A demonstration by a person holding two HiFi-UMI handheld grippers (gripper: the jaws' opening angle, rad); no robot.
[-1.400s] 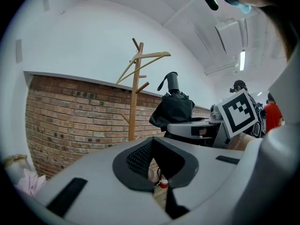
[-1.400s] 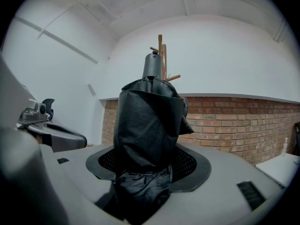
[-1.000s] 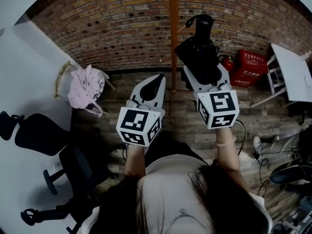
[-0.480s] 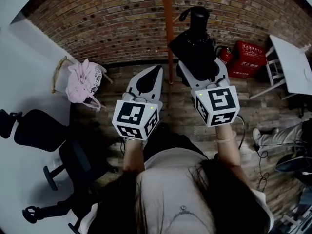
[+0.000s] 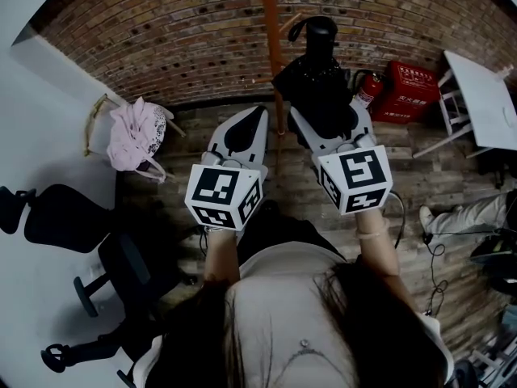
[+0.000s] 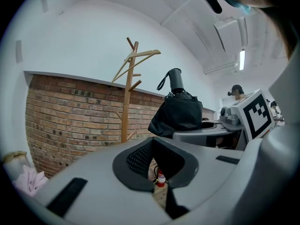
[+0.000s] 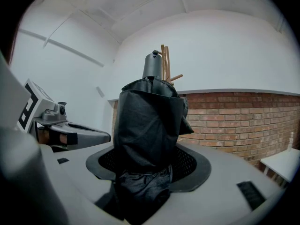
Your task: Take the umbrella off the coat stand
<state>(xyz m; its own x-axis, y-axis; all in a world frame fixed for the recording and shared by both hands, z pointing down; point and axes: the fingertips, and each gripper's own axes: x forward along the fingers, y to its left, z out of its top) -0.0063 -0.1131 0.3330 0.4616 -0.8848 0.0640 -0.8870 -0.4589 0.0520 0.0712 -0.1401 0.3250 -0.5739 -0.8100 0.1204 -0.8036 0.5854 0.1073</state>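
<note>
right tool (image 5: 323,129) pinches the umbrella (image 5: 317,79), clear of the coat stand (image 5: 268,47).
Long axis runs along the jaws to 12 o'clock, coat stand at 11 (strap loop (image 6: 161,82) hangs free); left tool (image 5: 257,120) pressed together, empty.

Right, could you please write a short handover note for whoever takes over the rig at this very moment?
Left gripper: shut, empty, held beside the right one.
Right gripper: shut on the folded black umbrella, handle end up.
Coat stand: wooden, ahead by the brick wall. The left gripper view shows the umbrella and its strap apart from it.
Done: the umbrella is off the stand.
Left: probably just carry it clear of the stand and put it down somewhere.
</note>
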